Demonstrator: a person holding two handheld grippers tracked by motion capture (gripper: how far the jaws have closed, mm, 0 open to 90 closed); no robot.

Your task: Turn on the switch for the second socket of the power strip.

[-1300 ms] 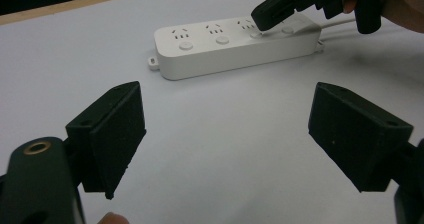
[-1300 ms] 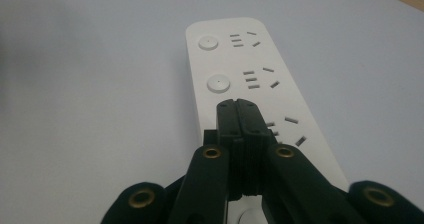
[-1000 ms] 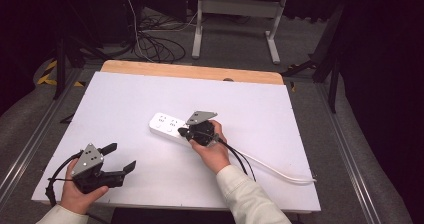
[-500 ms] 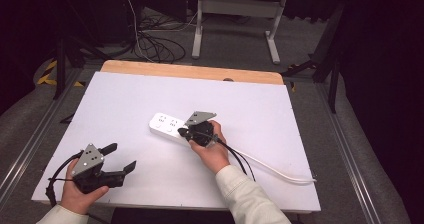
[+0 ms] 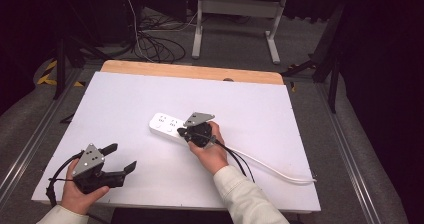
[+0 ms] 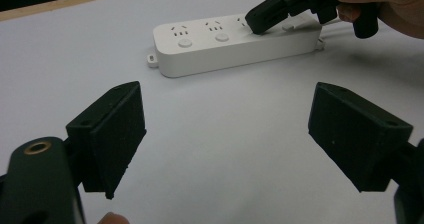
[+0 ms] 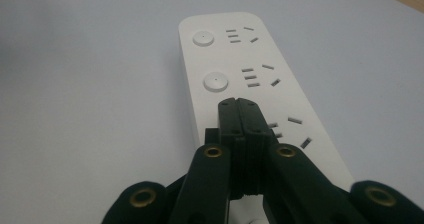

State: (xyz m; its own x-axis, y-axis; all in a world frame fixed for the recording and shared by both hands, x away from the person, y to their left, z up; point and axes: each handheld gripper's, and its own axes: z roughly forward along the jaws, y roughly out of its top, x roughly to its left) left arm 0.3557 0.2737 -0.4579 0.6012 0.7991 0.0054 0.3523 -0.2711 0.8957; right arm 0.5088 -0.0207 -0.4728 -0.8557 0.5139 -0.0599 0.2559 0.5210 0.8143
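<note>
I see the right gripper (image 5: 184, 132) with fingers pressed together — tips down on the power strip (image 5: 167, 125). Left gripper (image 5: 121, 158) fingers wide apart, holding nothing, low over the desk (image 5: 125, 99).

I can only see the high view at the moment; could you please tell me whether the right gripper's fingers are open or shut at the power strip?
Observer: In the right gripper view, the right gripper has its fingers shut flat together, with nothing between them.
Operator: Thank you. Where do the tips sit?
Observer: On top of the long white plastic power strip, in line with its two round white buttons and beside the third socket. I cannot tell whether a third button lies under them.
Operator: And the left gripper?
Observer: The left gripper view shows the left gripper wide open, holding nothing, above the white tabletop and apart from the strip.
</note>
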